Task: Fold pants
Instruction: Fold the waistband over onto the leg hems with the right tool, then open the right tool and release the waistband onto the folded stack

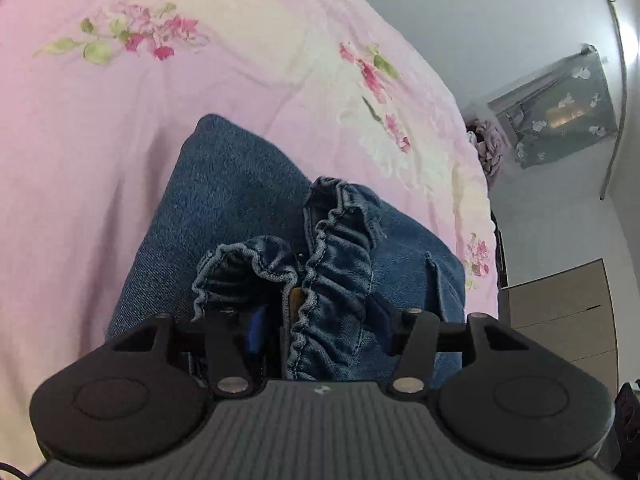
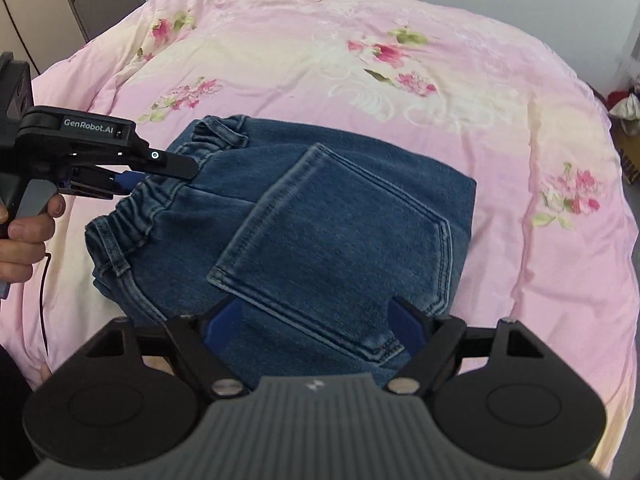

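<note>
- The white lettering "GenRobot.AI" is read on the side of the left tool, seen from the right wrist view; a small white ring mark is printed on its upper finger.
- A small pale logo is seen on the ribbed grey housing of each tool, too small to be read.
- No label or writing can be made out on the pants.
- The pants, of blue denim with an elastic waistband, are laid in a folded bundle on the bed, on a pink quilt printed with flowers.
- A back pocket is turned upward on top of the bundle.
- The right tool is held over the near edge of the bundle, its blue pads set wide apart on either side of the denim below the pocket; the pads are not seen pressing on the cloth.
- The left tool is placed at the waistband end of the bundle, at the left of the right wrist view, and is held by a hand.
- In the left wrist view the ruffled waistband is seen bunched up between the fingers of the left tool, which stand apart; a grip on the cloth is not shown.
- A grey wall and a wooden cabinet are seen beyond the bed.
</note>
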{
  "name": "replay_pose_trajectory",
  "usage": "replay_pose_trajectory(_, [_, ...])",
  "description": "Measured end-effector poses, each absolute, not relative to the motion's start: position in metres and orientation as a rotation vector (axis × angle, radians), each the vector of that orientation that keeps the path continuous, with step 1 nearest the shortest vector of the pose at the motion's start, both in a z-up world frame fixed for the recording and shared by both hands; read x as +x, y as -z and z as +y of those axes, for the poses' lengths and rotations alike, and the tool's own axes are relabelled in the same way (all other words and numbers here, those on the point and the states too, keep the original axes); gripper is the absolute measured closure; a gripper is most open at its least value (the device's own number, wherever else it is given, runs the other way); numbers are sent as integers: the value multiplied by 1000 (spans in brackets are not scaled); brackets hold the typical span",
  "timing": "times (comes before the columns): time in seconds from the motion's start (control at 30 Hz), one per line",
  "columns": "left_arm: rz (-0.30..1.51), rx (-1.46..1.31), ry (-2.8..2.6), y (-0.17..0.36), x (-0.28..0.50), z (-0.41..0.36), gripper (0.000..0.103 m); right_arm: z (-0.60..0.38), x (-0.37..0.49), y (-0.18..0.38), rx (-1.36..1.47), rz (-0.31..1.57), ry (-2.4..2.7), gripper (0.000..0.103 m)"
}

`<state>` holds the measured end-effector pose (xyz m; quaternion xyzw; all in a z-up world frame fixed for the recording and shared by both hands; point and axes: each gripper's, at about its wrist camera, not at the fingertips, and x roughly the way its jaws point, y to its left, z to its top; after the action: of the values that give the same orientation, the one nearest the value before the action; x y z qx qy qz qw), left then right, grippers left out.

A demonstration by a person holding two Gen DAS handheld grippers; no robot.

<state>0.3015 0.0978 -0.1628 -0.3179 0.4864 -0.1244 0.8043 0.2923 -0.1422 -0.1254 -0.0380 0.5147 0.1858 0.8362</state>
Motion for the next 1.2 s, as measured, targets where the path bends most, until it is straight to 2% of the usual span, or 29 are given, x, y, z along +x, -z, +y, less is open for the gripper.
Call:
replay_pose_trajectory(0.07, [1023,-654,267,164,303,93,51,-147,290,135,-49,1100,-414,25])
replay_pose_trajectory(0.13, [988,-623,273,156,302,87,68,-143,284,140,-76,1073,-430,25])
replay_pose_trajectory(0.2, [934,-501,292,134,295,74,75,-145,281,139,-71,1061,-430,25])
replay_pose_trajectory(0.3, [839,-370,337,96,276,61,78,-151,277,133,-17,1063,-442,25])
replay_pose_trajectory(0.47, [785,-320,360,66,265,78,78,-152,270,114,83,1028,-510,25])
replay_pose_trajectory(0.6, [886,-395,302,105,274,109,78,-133,274,122,51,1033,-545,26])
replay_pose_trajectory(0.7, [917,-444,272,145,274,130,78,-121,277,138,43,1058,-553,35])
replay_pose_trajectory(0.8, [914,-505,285,165,275,141,77,-112,279,152,32,1077,-543,34])
replay_pose_trajectory(0.97, [928,-451,278,173,280,138,68,-107,289,170,40,1111,-509,33])
replay_pose_trajectory(1.1, [924,-374,283,145,272,137,54,-105,285,149,-7,1098,-527,35])
replay_pose_trajectory(1.13, [923,-345,280,135,268,136,52,-108,285,141,-8,1084,-530,39])
replay_pose_trajectory(1.2, [924,-280,284,117,261,135,53,-117,285,124,-8,1037,-522,39])
